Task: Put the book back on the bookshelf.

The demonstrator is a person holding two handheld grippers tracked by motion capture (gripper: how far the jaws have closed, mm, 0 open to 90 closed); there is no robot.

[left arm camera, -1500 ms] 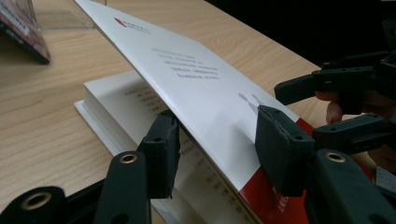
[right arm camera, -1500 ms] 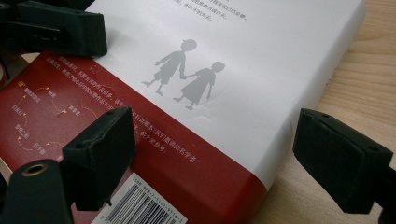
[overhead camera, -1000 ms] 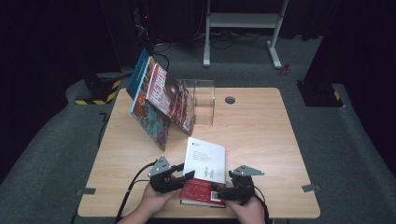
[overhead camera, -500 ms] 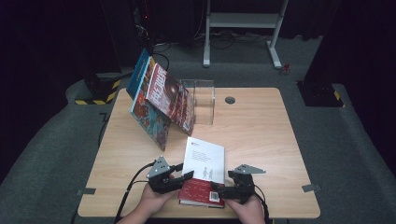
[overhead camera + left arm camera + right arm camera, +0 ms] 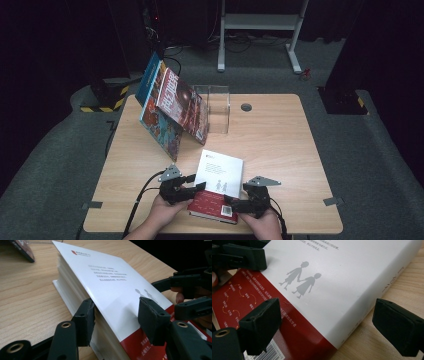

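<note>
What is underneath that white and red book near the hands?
The white and red book lies flat on the wooden table, with light wood showing around it. Whatever is directly beneath it is covered by the book.

book (image 5: 352, 277) print too small, barcode (image 5: 265, 353)

Leaning books (image 5: 172, 112) beside a clear stand (image 5: 215, 107) on the table (image 5: 280, 145).

Hidden and cut-off parts around the book

The book's (image 5: 219, 182) near corners sit hidden under both grippers in the high view; its cover text is too small to read there, and the person's forearms run off the bottom edge.
</note>
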